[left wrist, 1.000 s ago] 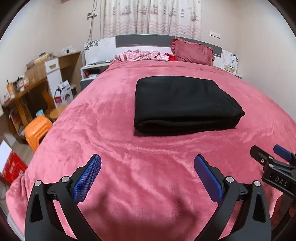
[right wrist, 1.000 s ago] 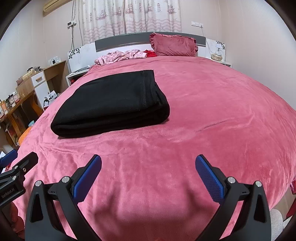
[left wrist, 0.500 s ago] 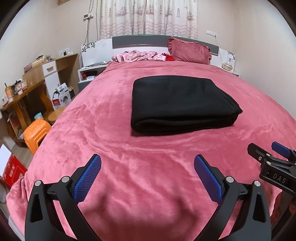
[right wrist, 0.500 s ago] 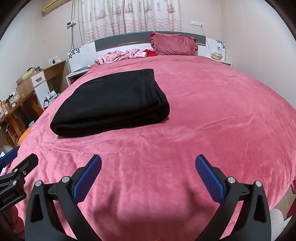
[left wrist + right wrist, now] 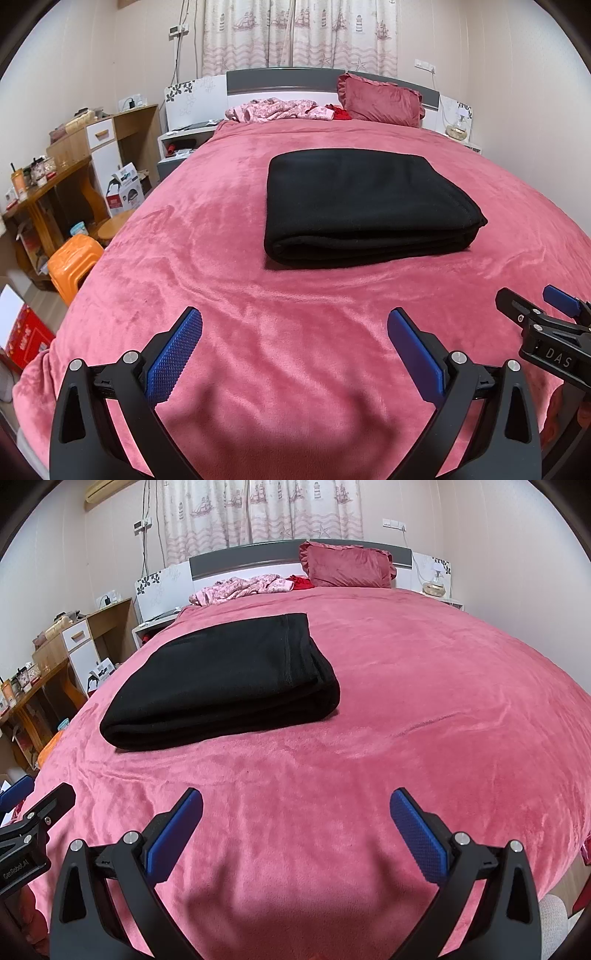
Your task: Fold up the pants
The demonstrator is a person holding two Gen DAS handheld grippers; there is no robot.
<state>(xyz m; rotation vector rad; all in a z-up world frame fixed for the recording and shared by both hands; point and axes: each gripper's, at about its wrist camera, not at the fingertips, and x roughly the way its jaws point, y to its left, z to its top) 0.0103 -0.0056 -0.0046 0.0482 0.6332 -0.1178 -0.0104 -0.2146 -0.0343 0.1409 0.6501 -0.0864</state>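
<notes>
The black pants [image 5: 365, 206] lie folded into a thick flat rectangle on the pink bedspread [image 5: 295, 332], in the middle of the bed. They also show in the right wrist view [image 5: 229, 683], to the left. My left gripper [image 5: 295, 343] is open and empty, held above the bed's near part, well short of the pants. My right gripper [image 5: 295, 823] is open and empty too, to the right of the left one. The right gripper shows in the left wrist view [image 5: 535, 306]; the left gripper shows in the right wrist view [image 5: 37, 801].
A red pillow [image 5: 380, 99] and crumpled pink clothes [image 5: 280, 109] lie at the headboard. A wooden desk [image 5: 55, 177] with clutter, an orange stool [image 5: 74, 264] and boxes stand left of the bed. A nightstand with a lamp [image 5: 458, 125] is at the far right.
Both grippers have drifted back a little from the pants and stay open. The pants have not moved.
</notes>
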